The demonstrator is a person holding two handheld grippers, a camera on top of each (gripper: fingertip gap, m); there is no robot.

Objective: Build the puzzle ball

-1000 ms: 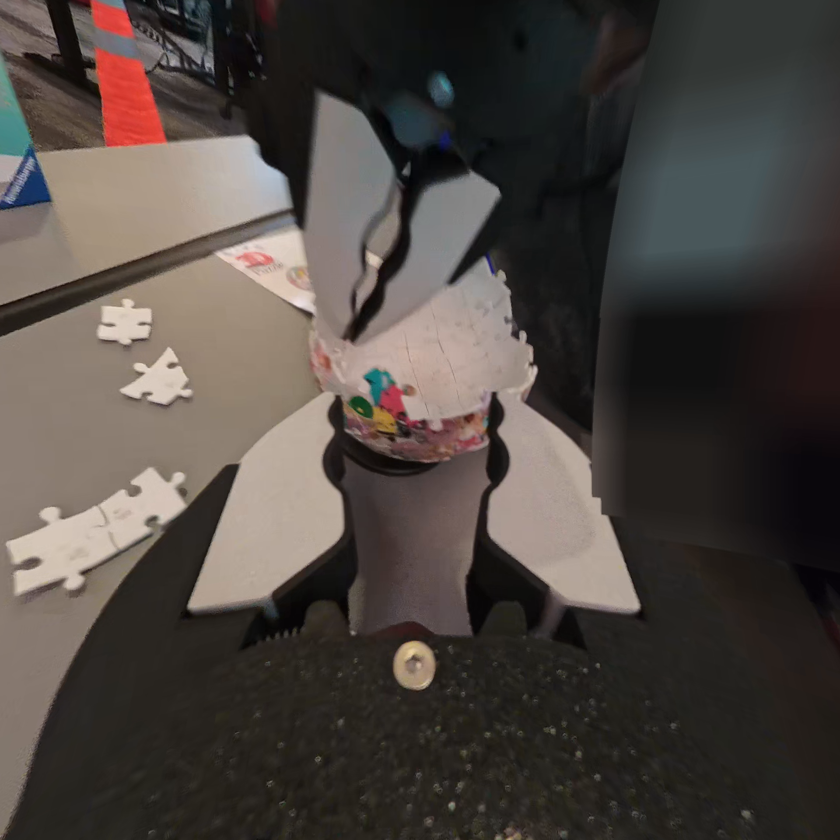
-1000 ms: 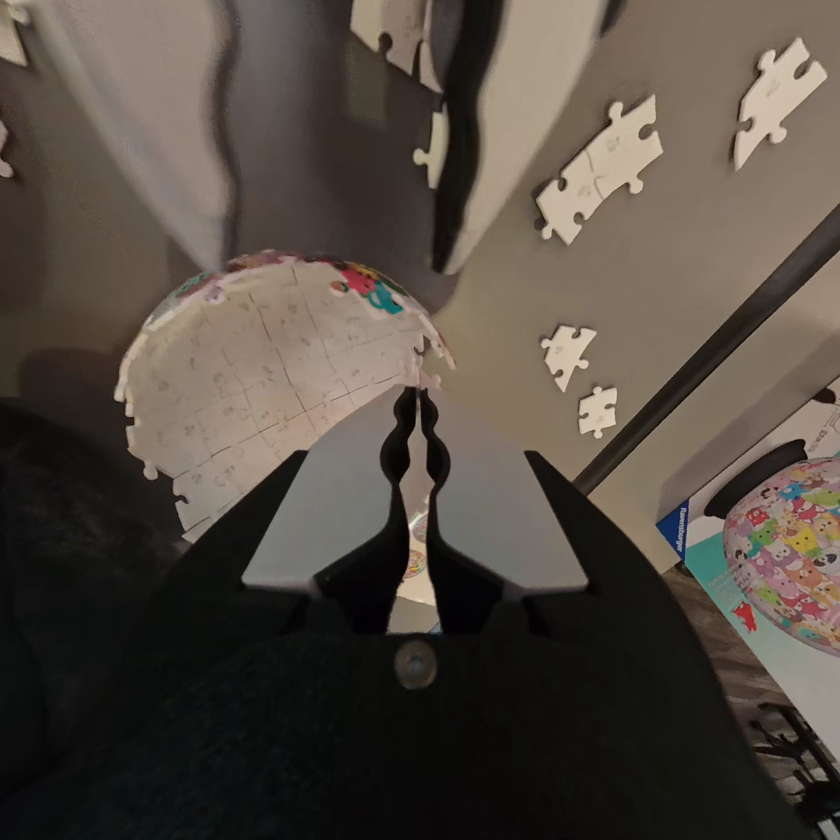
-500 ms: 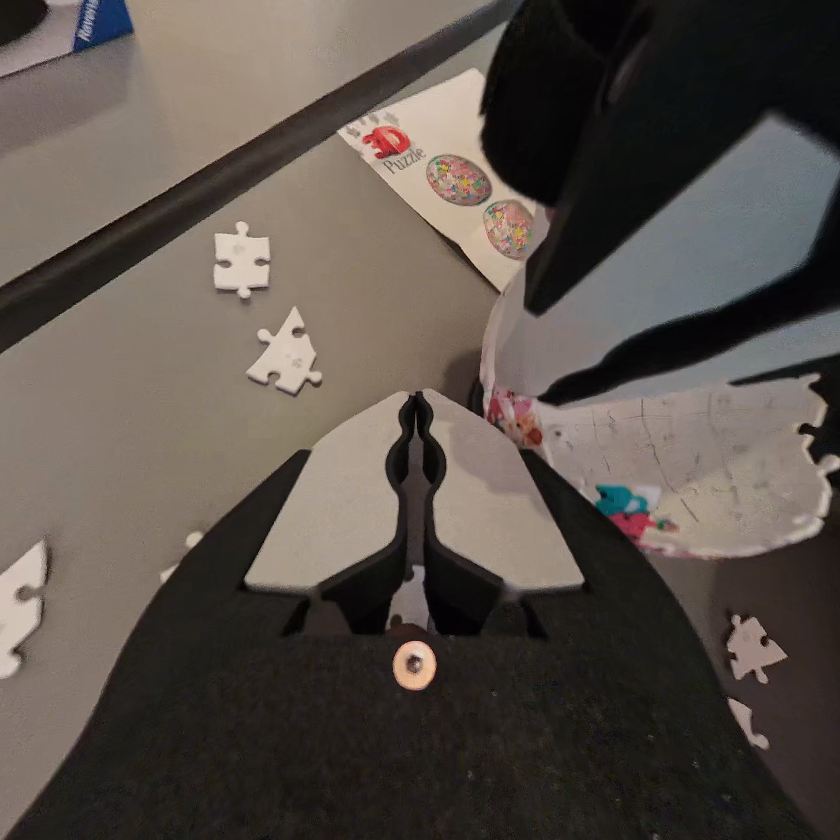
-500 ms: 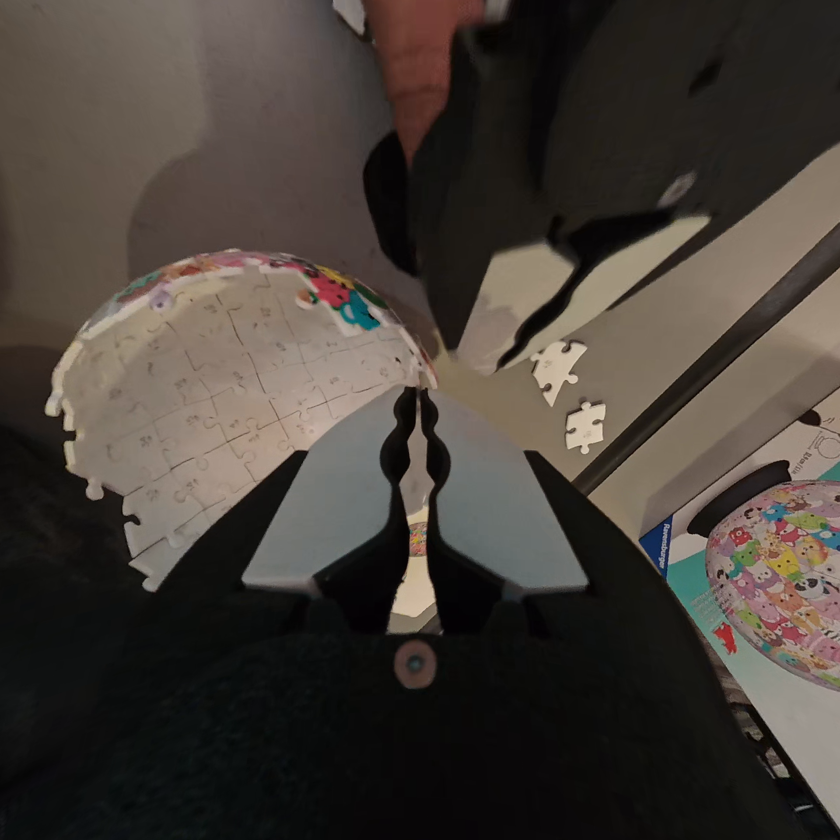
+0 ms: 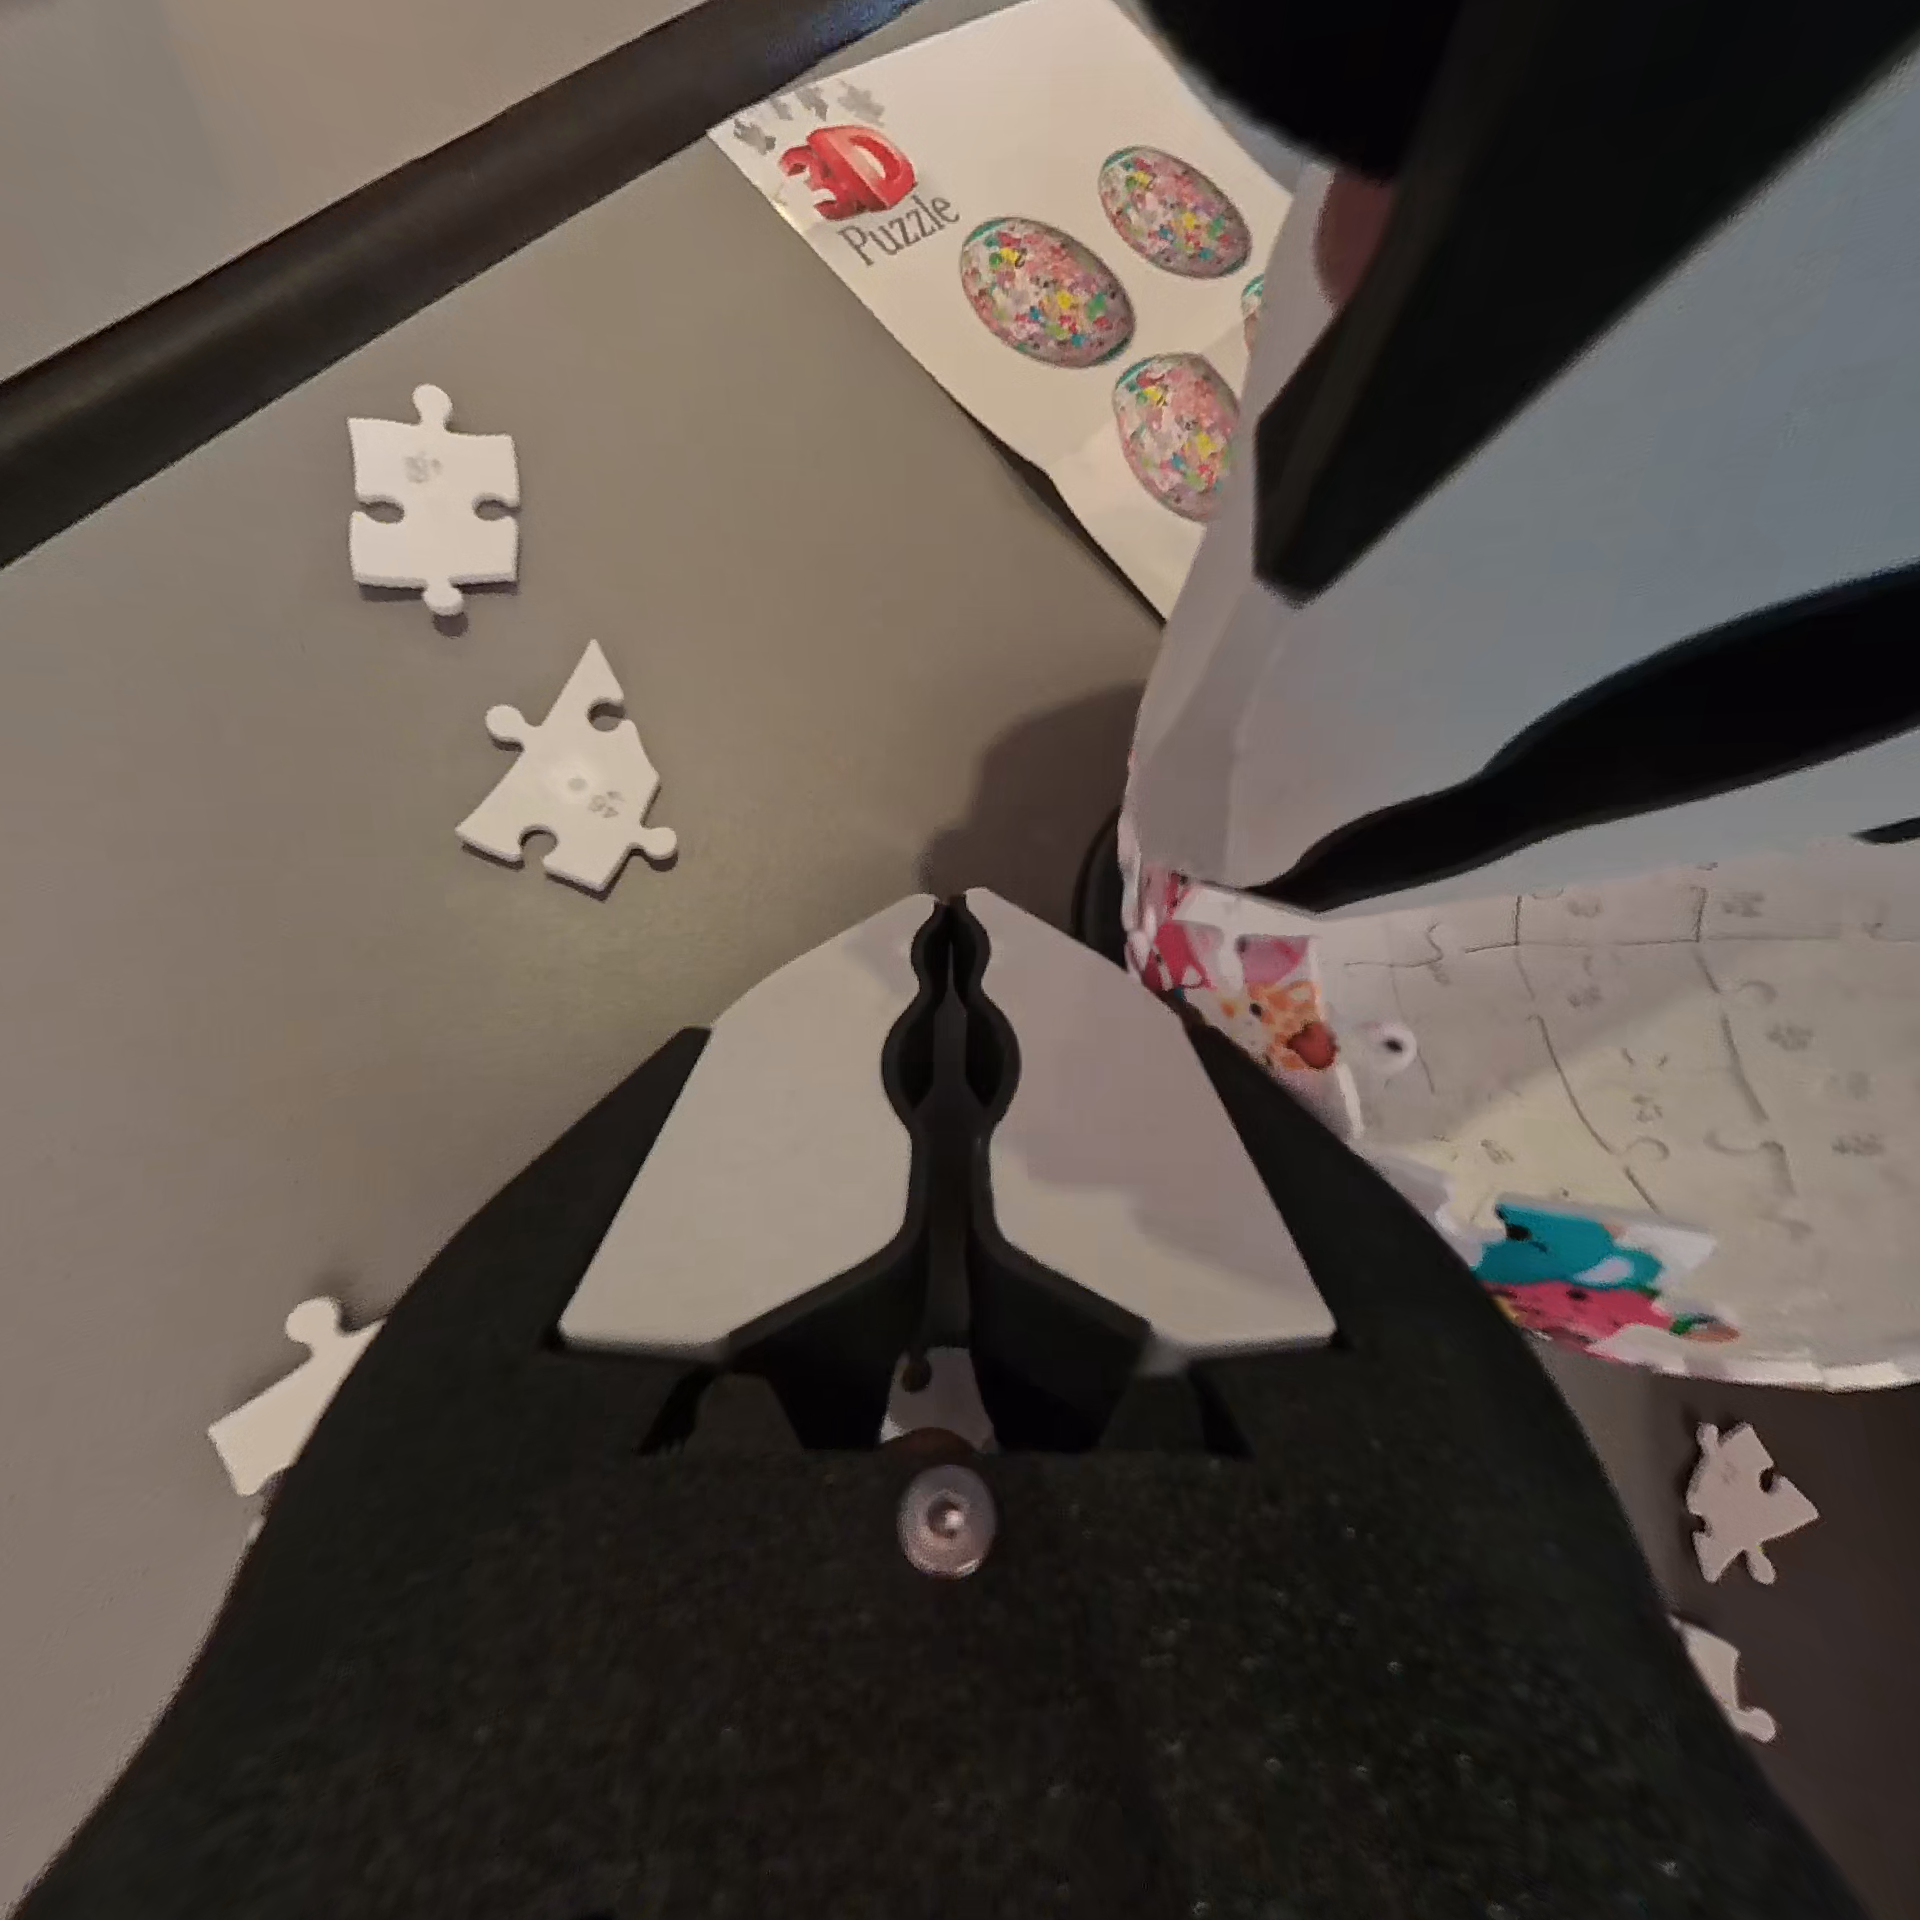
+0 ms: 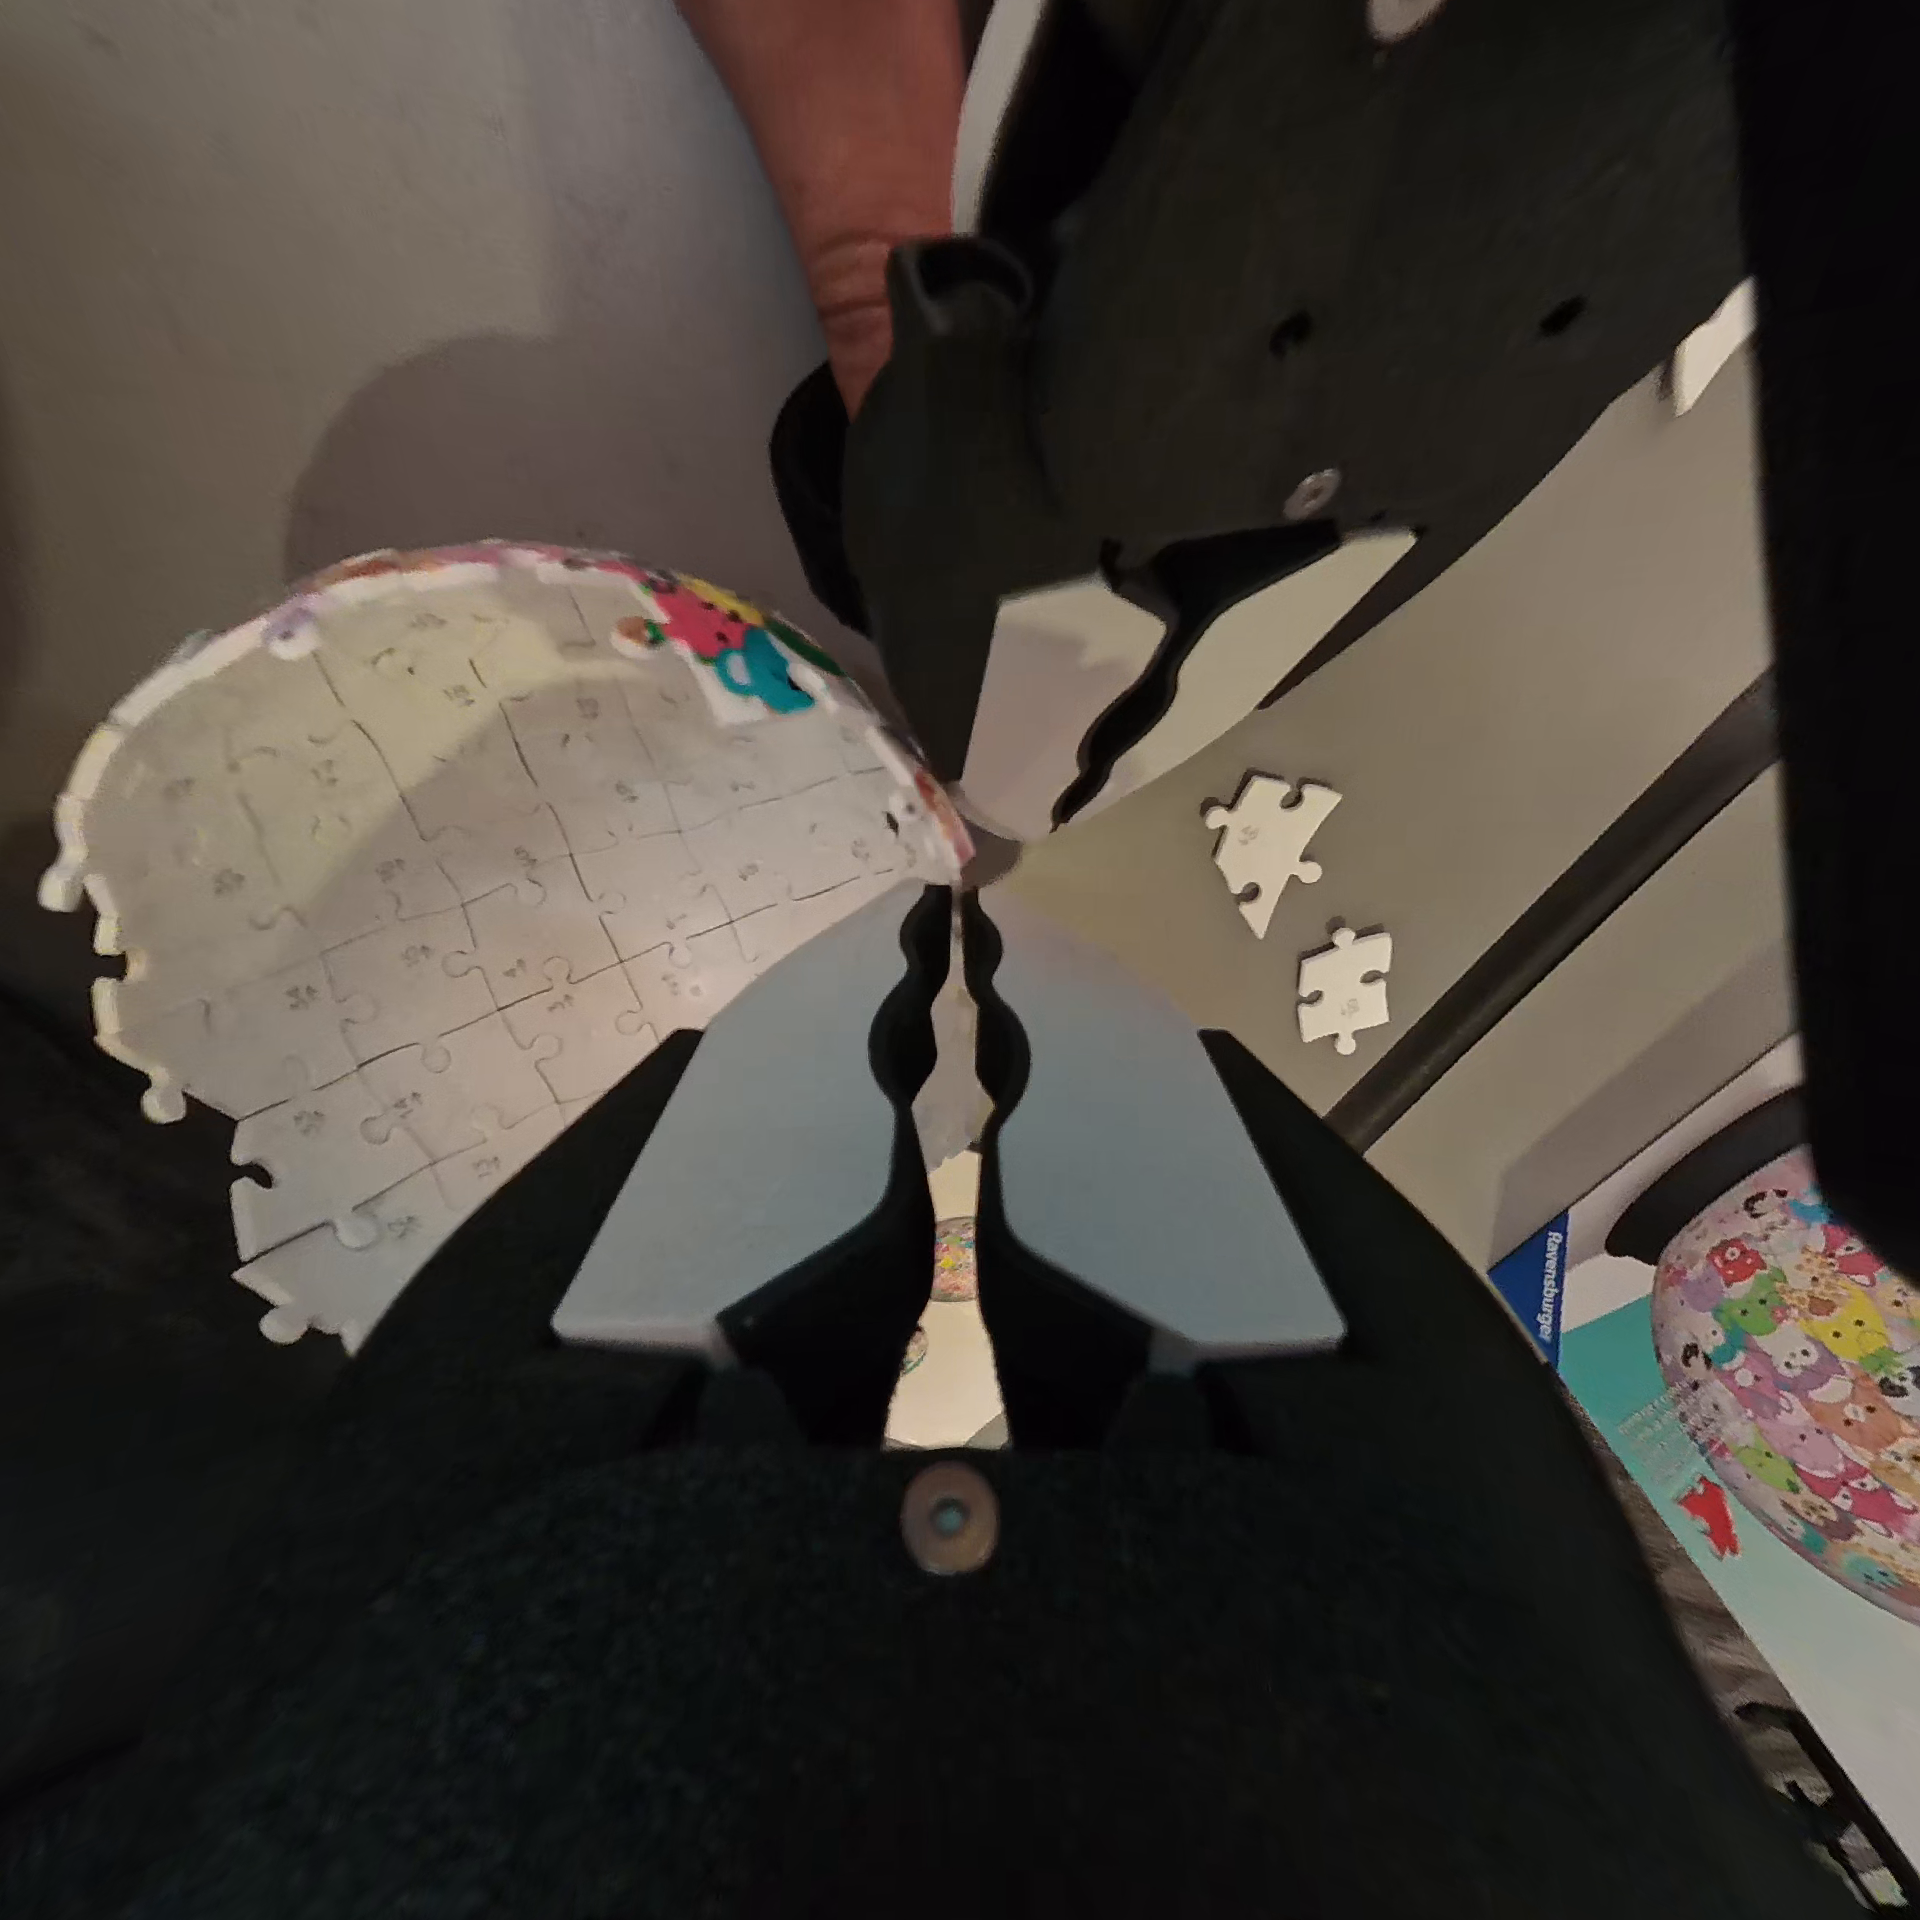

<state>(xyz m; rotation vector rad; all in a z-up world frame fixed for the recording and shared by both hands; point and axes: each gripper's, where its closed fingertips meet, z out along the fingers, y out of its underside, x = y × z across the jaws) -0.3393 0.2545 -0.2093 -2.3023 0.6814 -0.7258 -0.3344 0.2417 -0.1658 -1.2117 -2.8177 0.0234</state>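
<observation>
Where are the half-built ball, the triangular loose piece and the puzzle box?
half-built ball [image 6: 416, 883], right wrist view, white inner side of shell.
triangular loose piece [image 5: 571, 790], left wrist view, its middle.
puzzle box [image 6: 1621, 1382], right wrist view, teal front face.

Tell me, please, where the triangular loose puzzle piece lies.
In the left wrist view, the triangular piece lies on the grey table, left of the half-built ball, below a squarer piece.
</observation>
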